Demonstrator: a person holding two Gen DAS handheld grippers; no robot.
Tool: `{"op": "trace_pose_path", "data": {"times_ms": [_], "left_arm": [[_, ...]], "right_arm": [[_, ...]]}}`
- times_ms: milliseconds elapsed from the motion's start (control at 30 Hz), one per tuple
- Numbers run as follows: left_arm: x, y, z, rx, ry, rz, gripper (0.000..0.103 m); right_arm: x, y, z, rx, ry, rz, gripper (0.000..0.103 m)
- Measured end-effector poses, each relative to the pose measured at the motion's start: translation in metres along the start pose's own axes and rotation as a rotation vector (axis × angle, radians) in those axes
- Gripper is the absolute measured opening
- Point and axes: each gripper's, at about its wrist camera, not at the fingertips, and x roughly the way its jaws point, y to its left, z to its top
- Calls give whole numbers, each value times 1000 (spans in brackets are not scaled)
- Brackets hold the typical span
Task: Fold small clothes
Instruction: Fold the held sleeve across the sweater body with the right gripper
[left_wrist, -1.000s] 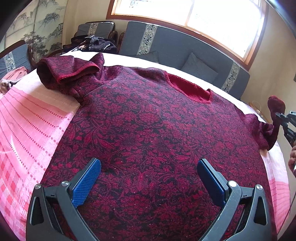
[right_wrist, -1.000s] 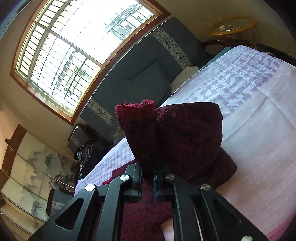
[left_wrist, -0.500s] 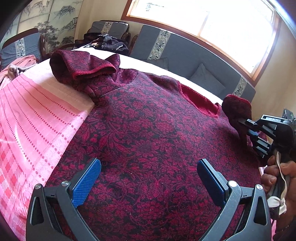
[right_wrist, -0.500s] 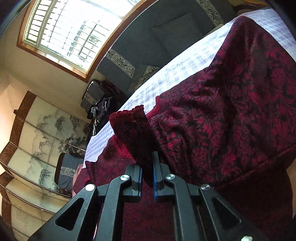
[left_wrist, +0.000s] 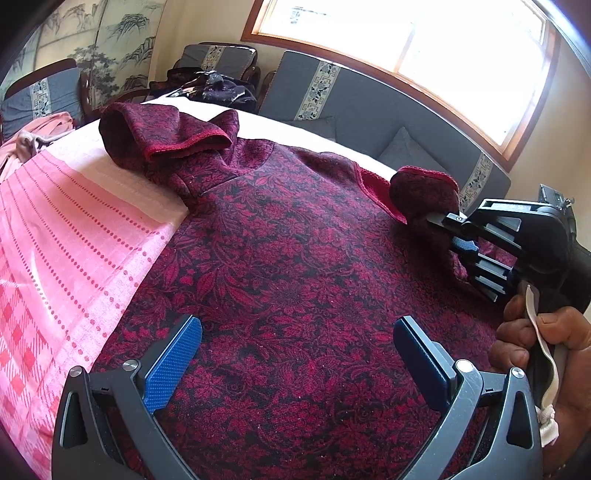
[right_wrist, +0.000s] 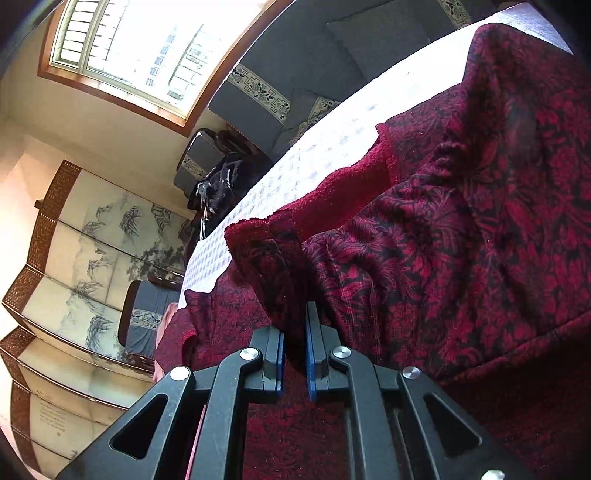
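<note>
A pink and white patterned cloth (left_wrist: 74, 236) covers the tabletop, and across it lies a dark red floral-patterned top (left_wrist: 295, 277), spread flat with its neckline toward the window (left_wrist: 424, 48) and grey sofa (left_wrist: 369, 110). The top's left sleeve (left_wrist: 162, 136) sits bunched and folded at the far left corner of the garment, its red hem showing. The right sleeve (right_wrist: 266, 258) is lifted off the surface and carried over the body of the top near the neckline. The right hand-held gripper (right_wrist: 294, 350) is clenched on this sleeve, fabric pinched between its blue pads, with the cuff standing up beyond the fingertips. The left hand-held gripper (left_wrist: 295, 354) hovers low over the lower middle of the top with its jaws spread wide and nothing between them. A dark garment (left_wrist: 214, 88) lies heaped on a chair beyond the tabletop.
</note>
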Motion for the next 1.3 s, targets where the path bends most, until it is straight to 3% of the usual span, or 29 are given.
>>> {"op": "trace_pose_path", "data": {"times_ms": [900, 1000, 1167, 1300], "left_arm": [[-1, 5, 2, -31, -14, -1, 103], [-1, 5, 2, -33, -15, -1, 103], [0, 5, 2, -37, -17, 1, 103], [0, 5, 1, -35, -15, 3, 103]], "right_arm": [[29, 3, -11, -28, 80, 35, 15], [31, 5, -12, -30, 90, 42, 21], [34, 15, -15, -42, 119, 104, 50], [42, 25, -21, -74, 187, 185, 63]]}}
